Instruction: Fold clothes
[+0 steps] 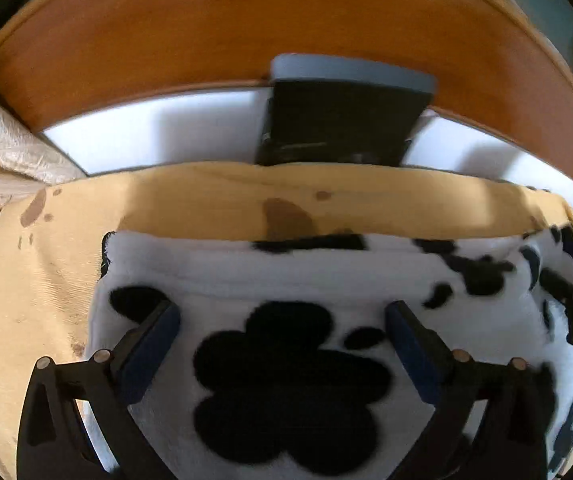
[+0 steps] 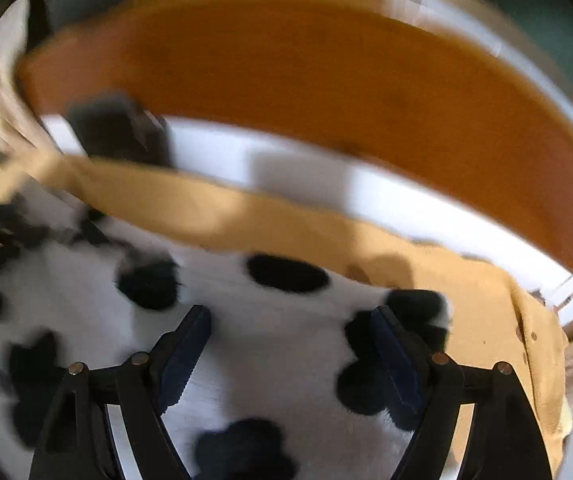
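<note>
cow-print fleece (image 1: pixel 286 280) lies folded on the tan sheet (image 1: pixel 46 280), long axis left to right, directly under both spread-jawed, empty grippers, left gripper (image 1: pixel 282 320) over its left part, right gripper (image 2: pixel 290 328) rightward.

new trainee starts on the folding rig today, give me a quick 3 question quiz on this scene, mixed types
1. True or false: the left gripper has its jaws open above the cow-print fleece.
2. Multiple choice: what lies directly under the fleece? A) bare wood B) a tan cloth C) a white towel
3. Fill the blank: the dark device stands at the far edge of the tan cloth, against the ______ wooden board.

Key: 1 true. 2 B. 3 orange. The right gripper is open over the fleece too, and neither one pinches any fabric.
</note>
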`<state>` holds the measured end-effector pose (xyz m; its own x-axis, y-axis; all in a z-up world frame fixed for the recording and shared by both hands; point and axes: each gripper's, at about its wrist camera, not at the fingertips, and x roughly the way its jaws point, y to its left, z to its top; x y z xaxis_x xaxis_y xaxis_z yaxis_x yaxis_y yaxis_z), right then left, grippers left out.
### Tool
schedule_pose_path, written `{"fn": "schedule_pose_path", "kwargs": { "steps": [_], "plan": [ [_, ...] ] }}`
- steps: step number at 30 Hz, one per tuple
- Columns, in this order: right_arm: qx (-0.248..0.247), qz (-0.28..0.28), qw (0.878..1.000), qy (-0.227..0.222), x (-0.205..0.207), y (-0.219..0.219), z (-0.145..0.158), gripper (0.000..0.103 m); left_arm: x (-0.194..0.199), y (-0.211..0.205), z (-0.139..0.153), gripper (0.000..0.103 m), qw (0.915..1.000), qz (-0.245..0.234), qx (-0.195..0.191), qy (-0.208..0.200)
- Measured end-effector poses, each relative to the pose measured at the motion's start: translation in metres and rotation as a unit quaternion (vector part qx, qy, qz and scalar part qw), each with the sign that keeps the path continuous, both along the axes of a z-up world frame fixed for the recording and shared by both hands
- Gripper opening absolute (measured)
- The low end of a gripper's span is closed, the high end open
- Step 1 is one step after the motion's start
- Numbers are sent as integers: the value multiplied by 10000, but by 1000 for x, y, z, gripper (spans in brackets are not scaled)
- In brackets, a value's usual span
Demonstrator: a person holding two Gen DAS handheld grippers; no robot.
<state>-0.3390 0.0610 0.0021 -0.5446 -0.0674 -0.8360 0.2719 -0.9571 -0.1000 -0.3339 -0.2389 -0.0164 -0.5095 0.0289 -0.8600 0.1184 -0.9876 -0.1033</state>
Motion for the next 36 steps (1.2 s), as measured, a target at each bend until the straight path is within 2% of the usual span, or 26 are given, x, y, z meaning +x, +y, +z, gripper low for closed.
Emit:
{"fn": "schedule_pose_path", "kwargs": {
  "steps": [2,5,6,10,15,17,19,21,22,23,24,26,29,33,36],
  "plan": [
    [-436,-216,9986,-222,-9,18,-7,85,2,-11,4,103,9993,353,-5,157],
    [-494,-516,9974,-106,-7,31,-4,86,10,-30,7,103,9955,859,197,340],
    [-403,-507,9979,-68,-6,28,-3,86,14,-31,8,103,9954,835,273,374],
    [-50,-478,9988,105,2,19,1,88,22,-16,14,103,9977,550,162,354],
    [-109,-547,9957,741,21,15,35,88,45,11,30,103,9946,80,694,773],
    [-289,-299,9970,651,20,1,42,89,43,22,24,103,9957,-34,676,625],
    [-410,-67,9981,460,15,-13,41,89,38,24,18,103,9982,-19,383,471],
    [-164,-11,9996,211,6,-24,22,89,41,27,19,103,9983,-23,352,456],
    [153,-103,9998,91,0,-26,6,90,43,27,20,103,9982,-38,377,465],
    [91,-158,9998,-30,-5,-23,-3,97,43,27,20,103,9982,-55,384,464],
    [-62,-225,9997,-82,-6,-17,-3,100,43,27,19,103,9982,-73,387,460],
    [-351,-350,9986,-177,-9,-7,-3,101,46,28,15,103,9984,-87,324,457],
    [-240,-339,9991,-65,-2,-7,1,101,47,33,13,103,9987,-112,195,464],
    [-666,-560,9953,415,25,14,27,101,51,33,13,103,9984,-118,254,485],
    [-1031,-492,9903,790,67,42,58,101,49,30,7,103,9980,-125,332,518]
  ]
}}
